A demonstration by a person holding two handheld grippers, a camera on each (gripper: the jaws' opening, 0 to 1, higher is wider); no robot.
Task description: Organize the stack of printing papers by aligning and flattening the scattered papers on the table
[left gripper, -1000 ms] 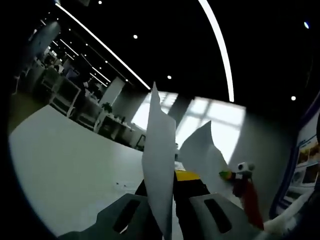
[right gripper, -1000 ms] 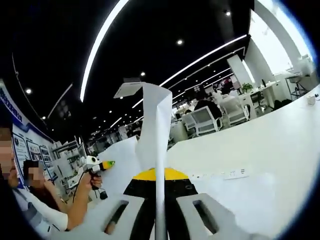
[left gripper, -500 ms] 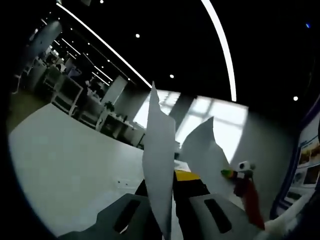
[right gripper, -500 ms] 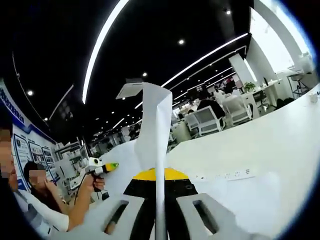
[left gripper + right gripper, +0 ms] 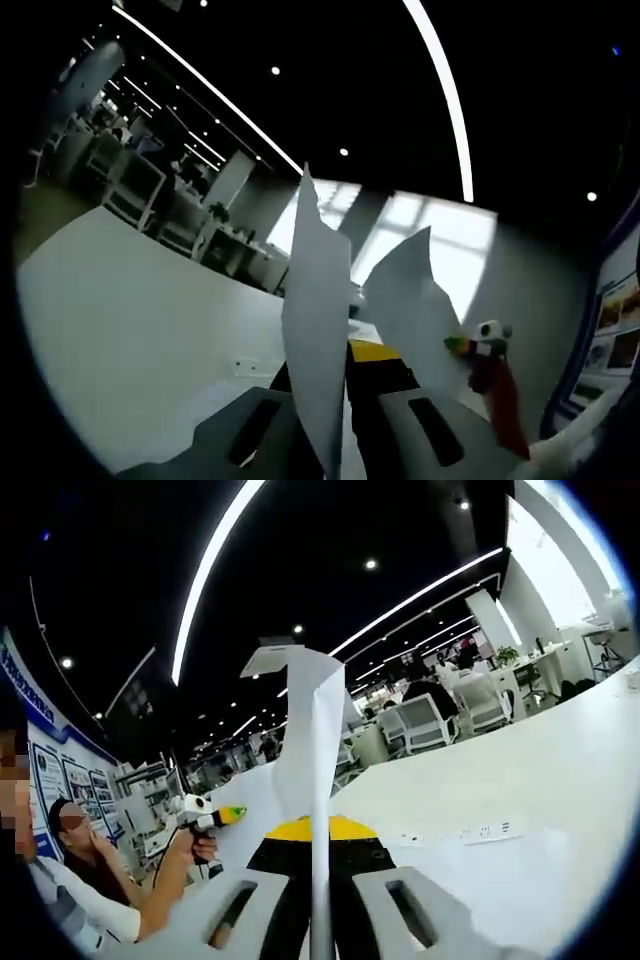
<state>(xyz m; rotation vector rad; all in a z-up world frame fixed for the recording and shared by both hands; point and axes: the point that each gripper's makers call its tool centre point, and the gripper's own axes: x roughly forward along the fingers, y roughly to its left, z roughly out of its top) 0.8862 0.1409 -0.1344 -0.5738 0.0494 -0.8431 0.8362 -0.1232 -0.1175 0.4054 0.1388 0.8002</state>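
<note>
A white sheet of printing paper (image 5: 318, 330) stands edge-on between the jaws of my left gripper (image 5: 335, 445), which is shut on it. A second curled part of paper (image 5: 412, 300) rises just right of it. In the right gripper view another white paper (image 5: 318, 770) rises edge-on from my right gripper (image 5: 318, 920), shut on it, and its top corner folds over to the left. The white table (image 5: 130, 340) spreads out beyond the left gripper, and the table (image 5: 540, 800) extends to the right of the right gripper.
A power strip (image 5: 488, 831) lies on the table, also seen as a power strip (image 5: 250, 367) in the left gripper view. A person's hand holds a white tool with a green-yellow tip (image 5: 200, 813) at the left. Office chairs and desks (image 5: 440, 705) stand behind.
Both views have drifted slightly with my hands. The papers stay clamped upright in both grippers, and nothing on the table has moved.
</note>
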